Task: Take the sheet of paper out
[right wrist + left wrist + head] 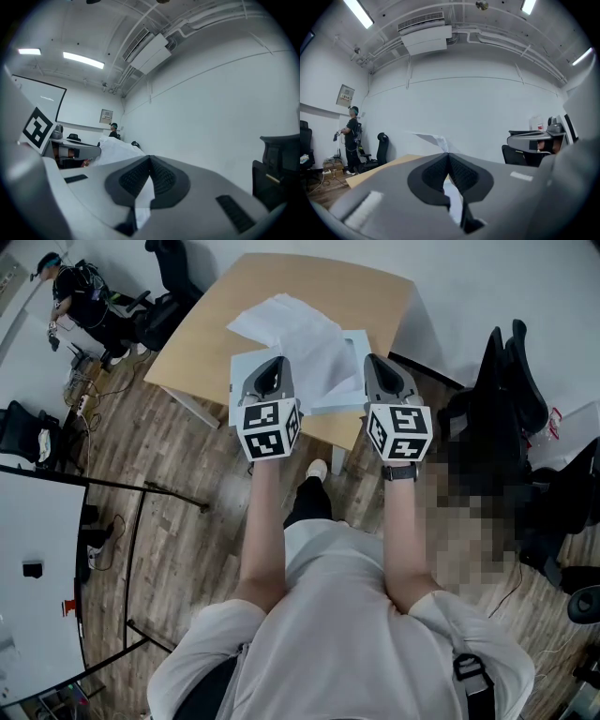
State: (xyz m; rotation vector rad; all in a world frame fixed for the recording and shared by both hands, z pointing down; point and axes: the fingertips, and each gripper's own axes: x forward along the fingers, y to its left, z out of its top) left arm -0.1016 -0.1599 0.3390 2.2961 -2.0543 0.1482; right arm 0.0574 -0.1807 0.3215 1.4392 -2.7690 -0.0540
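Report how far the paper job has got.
Done: left gripper and right gripper are each shut on the near edge of the sheet of paper. In hand: the sheet is lifted. Left: it overhangs the pale folder on the table; draw it clear.

This is an office or meeting room. It has a wood-look floor (187,521), plain white walls (464,108), a tan table (375,296) at top centre, and black swivel chairs (511,381) at the right and upper left. Strip lights (358,13) and an air conditioner (426,40) hang overhead. A screen or whiteboard (40,101) is on the wall at the left of the right gripper view.
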